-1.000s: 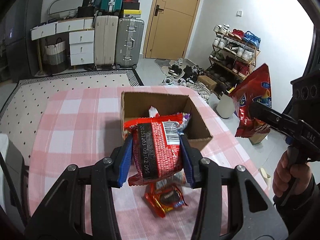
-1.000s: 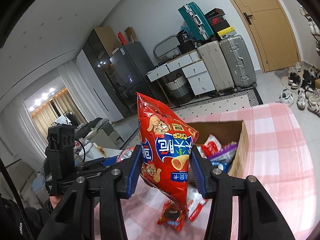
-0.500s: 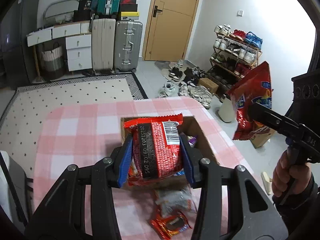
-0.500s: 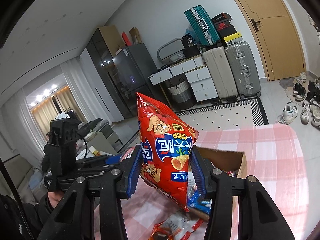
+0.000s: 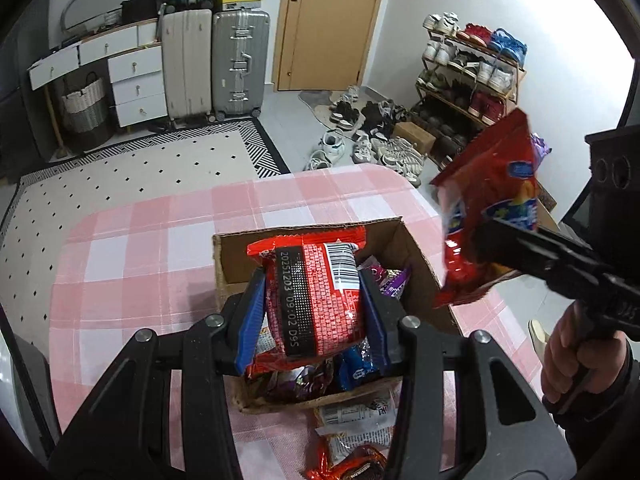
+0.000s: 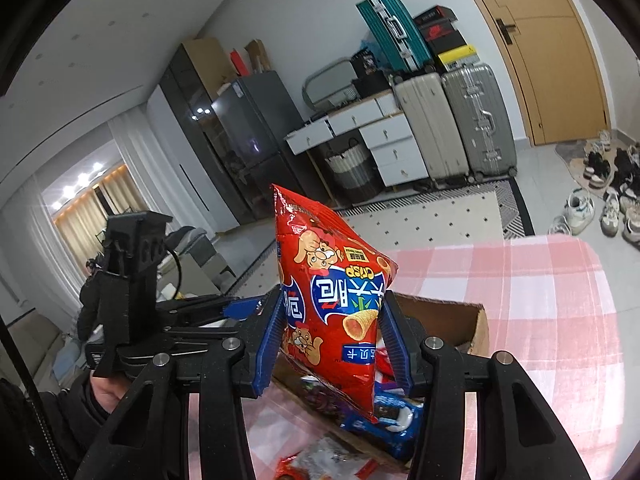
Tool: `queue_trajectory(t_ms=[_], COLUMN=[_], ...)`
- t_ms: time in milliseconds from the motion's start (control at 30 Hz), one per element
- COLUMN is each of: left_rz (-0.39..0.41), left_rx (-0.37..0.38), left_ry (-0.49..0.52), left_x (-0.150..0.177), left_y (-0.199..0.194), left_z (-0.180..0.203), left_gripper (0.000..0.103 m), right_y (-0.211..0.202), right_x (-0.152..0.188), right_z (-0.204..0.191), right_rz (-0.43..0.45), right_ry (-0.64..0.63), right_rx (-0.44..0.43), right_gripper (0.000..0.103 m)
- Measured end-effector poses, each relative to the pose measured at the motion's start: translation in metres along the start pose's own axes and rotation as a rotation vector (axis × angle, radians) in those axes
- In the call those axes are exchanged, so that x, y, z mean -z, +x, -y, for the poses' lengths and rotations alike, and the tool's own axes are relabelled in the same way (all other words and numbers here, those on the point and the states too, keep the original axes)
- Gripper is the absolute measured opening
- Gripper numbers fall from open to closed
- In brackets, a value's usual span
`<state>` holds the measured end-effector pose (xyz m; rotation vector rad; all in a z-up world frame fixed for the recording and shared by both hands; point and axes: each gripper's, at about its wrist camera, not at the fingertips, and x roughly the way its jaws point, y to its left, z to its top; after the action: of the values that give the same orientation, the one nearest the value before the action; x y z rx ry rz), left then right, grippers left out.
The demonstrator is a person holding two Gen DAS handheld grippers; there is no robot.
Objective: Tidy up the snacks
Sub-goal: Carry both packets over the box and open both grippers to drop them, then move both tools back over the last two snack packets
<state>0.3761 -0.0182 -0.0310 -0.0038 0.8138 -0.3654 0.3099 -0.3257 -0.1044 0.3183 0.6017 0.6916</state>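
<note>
On the pink checked tablecloth stands an open cardboard box, its flaps gone and its brown walls upright. Inside it lies a loose heap of snack packets: a purple wrapper toward the far right corner, a blue packet against the near wall, and darker foil wrappers beside that, too jumbled to tell apart. From the right wrist view the same blue packet lies at the box's near edge.

Above the box hangs the left gripper, its blue pads pressed on both sides of a red packet printed with a barcode and a black date strip. That packet is held over the box's opening, above the heap.

Off to the right, the right gripper is clamped on a red crisp bag with cartoon figures and blue lettering, held upside down by its lower half. The left wrist view shows this bag just past the box's right wall, above the table's edge, with a hand gripping the handle below.

Outside the box, on the cloth just before its near wall, lie a clear packet with a printed label and a red foil packet.
</note>
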Motion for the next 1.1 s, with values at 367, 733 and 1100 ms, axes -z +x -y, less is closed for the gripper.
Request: queue_trajectory(t_ms=[367, 733, 1100], left_rz=[-0.044, 0.010, 0.057], left_rx=[0.002, -0.047, -0.071], left_ry=[-0.015, -0.052, -0.043], left_x=[0.007, 0.013, 0.037], left_y=[0.051, 0.035, -0.032], left_z=[-0.011, -0.021, -0.003], left_gripper=[0.042, 0.084, 0.085], right_y=[0.032, 0.020, -0.038], right_x=[0.009, 0.007, 0.022], right_z=[0.026, 0.028, -0.012], right_rz=[-0.039, 0.003, 0.076], right_ry=[-0.001, -0.005, -0.024], right_rx=[0.055, 0.098, 0.079], right_gripper=[0.047, 0.088, 0.093])
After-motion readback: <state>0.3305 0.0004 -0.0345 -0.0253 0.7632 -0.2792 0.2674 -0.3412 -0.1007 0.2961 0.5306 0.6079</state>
